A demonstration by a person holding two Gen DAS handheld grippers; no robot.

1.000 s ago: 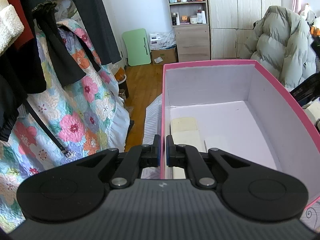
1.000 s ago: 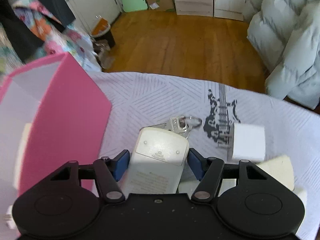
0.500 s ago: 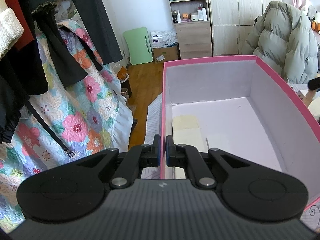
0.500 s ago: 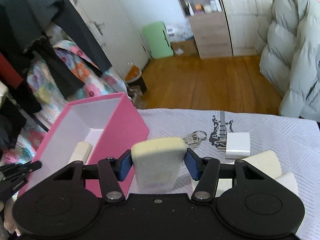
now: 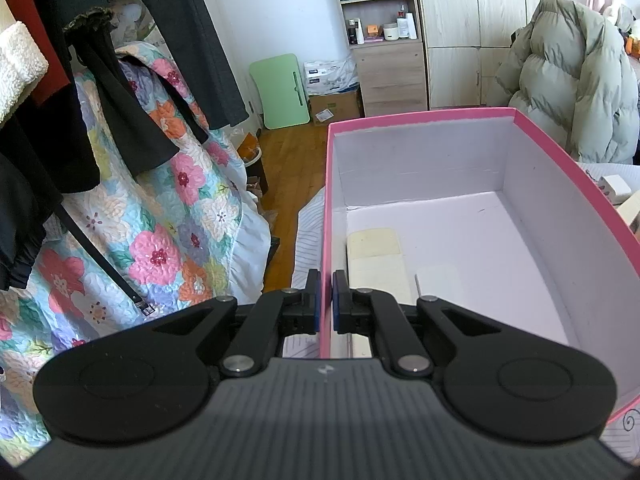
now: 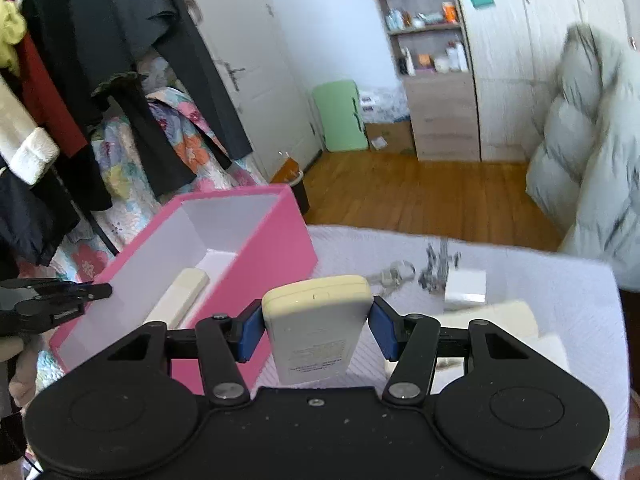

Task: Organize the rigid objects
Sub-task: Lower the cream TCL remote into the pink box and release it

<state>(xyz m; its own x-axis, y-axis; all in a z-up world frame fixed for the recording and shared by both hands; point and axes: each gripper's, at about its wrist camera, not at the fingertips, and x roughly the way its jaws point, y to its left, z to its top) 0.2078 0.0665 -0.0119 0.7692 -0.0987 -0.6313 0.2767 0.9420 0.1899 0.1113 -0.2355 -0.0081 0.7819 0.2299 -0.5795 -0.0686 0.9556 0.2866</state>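
At the bottom centre of the right wrist view, the right gripper [image 6: 316, 330] has its blue-padded jaws pinching a cream plastic slab-shaped device [image 6: 316, 328] by its two long sides, label face toward the camera. A second ago this device lay flat on the white patterned bed cover [image 6: 560, 280] between jaws not yet pressing it; now it is clear of the cover and held in the air, with the open pink cardboard box with a white interior [image 6: 280, 248] at centre left of the frame, nearer than before. That suggests the pick is done and the carry to the box is under way; the release over the box is not yet done. In the left wrist view the left gripper [image 5: 326, 304] sits at lower centre as it did before, its jaws pressed together on the box's near pink wall, steadying it. A long cream remote-like bar [image 5: 376, 252] already lies along the box floor at the left wall. A bunch of keys [image 6: 394, 272] and a small white square block [image 6: 466, 284] remain on the bed cover at centre right
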